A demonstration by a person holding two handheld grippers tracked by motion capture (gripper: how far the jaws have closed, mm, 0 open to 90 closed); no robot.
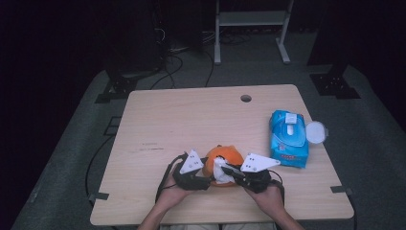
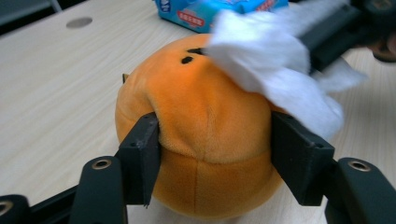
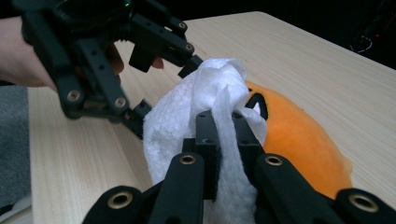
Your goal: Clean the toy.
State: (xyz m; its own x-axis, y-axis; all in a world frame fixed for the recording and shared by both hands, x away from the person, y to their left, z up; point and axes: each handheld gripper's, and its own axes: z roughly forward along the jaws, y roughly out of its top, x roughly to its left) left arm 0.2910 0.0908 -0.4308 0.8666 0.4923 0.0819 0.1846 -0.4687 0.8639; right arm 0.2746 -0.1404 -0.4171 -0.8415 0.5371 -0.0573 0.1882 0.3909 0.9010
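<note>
Here's the light wooden table [image 1: 191,120], wide and pale, with a round hole [image 1: 246,98] near its far edge, and off on the right side a blue pack of wet wipes [image 1: 288,138] lying flat, a small round white lid [image 1: 316,132] just beside it at the table's edge. Down at the near edge, centre stage, sits the orange plush toy [image 1: 226,158] (round, soft, with little black markings on top), resting on the tabletop between the two hands. The left gripper [image 2: 212,154] has it squarely: both jaws pressed into the plush's sides, one on each flank, denting the fabric, as the left gripper view shows up close. The right gripper [image 3: 223,135] comes in from the other side, jaws closed tight on a white wipe [image 3: 205,107], which bunches up between them and drapes over the top of the toy, touching the orange surface near the black markings.
</note>
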